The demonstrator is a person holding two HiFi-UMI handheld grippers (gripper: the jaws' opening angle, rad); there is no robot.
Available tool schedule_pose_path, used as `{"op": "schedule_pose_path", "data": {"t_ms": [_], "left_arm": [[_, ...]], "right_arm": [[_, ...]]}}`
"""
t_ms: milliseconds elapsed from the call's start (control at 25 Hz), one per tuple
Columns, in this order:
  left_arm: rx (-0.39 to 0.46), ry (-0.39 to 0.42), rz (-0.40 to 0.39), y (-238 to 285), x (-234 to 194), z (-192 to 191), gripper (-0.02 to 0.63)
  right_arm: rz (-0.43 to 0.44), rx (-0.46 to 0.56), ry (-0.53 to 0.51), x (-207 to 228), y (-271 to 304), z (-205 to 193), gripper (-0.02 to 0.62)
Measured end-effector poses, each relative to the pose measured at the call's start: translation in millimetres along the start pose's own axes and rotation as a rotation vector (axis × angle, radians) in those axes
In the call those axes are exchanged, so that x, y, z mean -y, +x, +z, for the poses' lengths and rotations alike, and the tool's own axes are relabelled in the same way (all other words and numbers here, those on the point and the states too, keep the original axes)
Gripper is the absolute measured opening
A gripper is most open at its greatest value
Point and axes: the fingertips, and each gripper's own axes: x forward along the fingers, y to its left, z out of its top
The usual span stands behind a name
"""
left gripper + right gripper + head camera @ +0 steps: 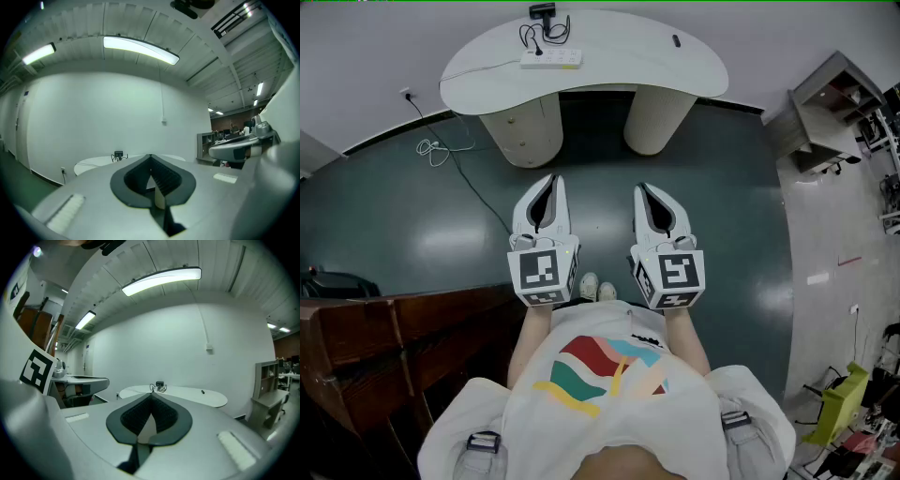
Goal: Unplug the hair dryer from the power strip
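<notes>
You are holding the left gripper (pixel 547 187) and the right gripper (pixel 651 195) with their jaws pressed fully together and nothing between them; each gripper view is showing them meeting on empty air. Both grippers are pointing toward the top of the frame, side by side at lower centre, over the dark floor (pixel 441 234). The power strip (pixel 550 58) is lying on the white table (pixel 628 66) at upper centre, well apart from both grippers, its long axis running left to right across the frame. The hair dryer (pixel 542 12) is sitting just beyond it at the table's far edge, its black cord (pixel 532 37) looping down toward the strip's left part. The strip is lying almost straight ahead of the left gripper, so that hand is judged the nearer one for the plug, the right gripper being offset toward the frame's right.
</notes>
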Motion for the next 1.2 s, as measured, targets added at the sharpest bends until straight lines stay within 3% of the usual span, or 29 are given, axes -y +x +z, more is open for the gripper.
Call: {"op": "schedule_pose_path", "data": {"t_ms": [320,560,720,960,1200], "left_arm": [[0.054,0.059,-0.019,-4,3,18,-0.002],[0.052,0.029,0.010,-2,-17,12,-0.002],[0.046,-0.005,0.038,1,-41,7,-0.002],[0.016,0.009,0.073,19,-64,-16,-0.002],[0.078,0.059,0.081,62,-82,7,-0.002]], "right_arm": [[0.009,-0.003,-0.008,-4,4,0,0.011],[0.043,0.032,0.096,-6,20,3,0.011],[0.043,0.021,0.081,-13,32,2,0.011],[0.030,0.016,0.037,-6,42,-11,0.011],[0.008,0.074,0.077,22,72,-3,0.011]]}}
